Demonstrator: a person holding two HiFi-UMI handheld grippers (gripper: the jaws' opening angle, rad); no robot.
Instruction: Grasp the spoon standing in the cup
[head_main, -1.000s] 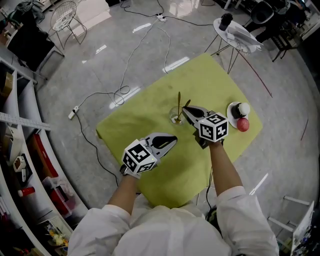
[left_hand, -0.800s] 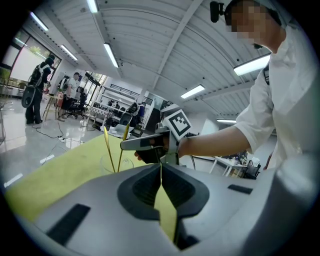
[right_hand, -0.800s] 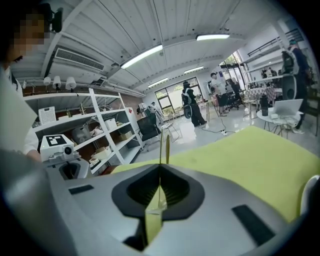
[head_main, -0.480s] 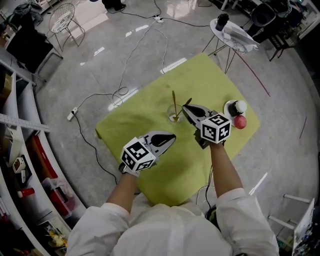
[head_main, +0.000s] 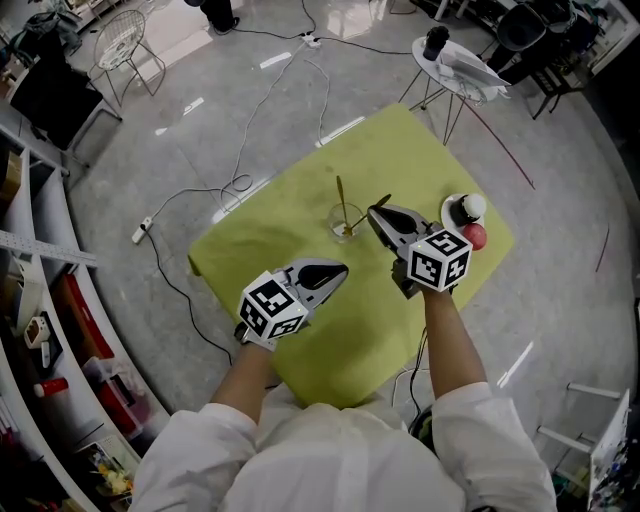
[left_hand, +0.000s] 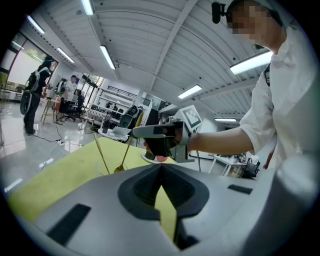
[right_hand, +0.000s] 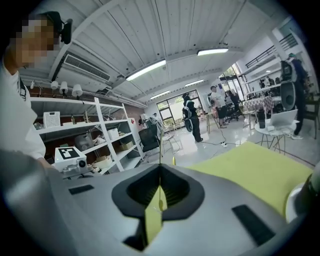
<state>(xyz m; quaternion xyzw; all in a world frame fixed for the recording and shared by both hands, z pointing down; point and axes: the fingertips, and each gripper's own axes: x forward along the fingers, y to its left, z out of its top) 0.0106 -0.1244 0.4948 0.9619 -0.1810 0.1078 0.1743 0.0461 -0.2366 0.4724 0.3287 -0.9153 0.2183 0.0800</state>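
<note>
A glossy grey floor (head_main: 150, 120) strewn with cables (head_main: 262, 100) surrounds the small worktop (head_main: 290, 230), which is draped in yellow-green cloth. The left tool (head_main: 343, 268) hovers over the cloth, jaws together on nothing. The right tool (head_main: 372, 211) is pinched tight on the handle of a gold spoon (head_main: 360, 222), whose bowl hangs at the glass cup (head_main: 335, 222). A second spoon (head_main: 341, 195) stands inside. The thin handle could swivel in the pinch. The bowl might then catch the rim and tip the cup.
</note>
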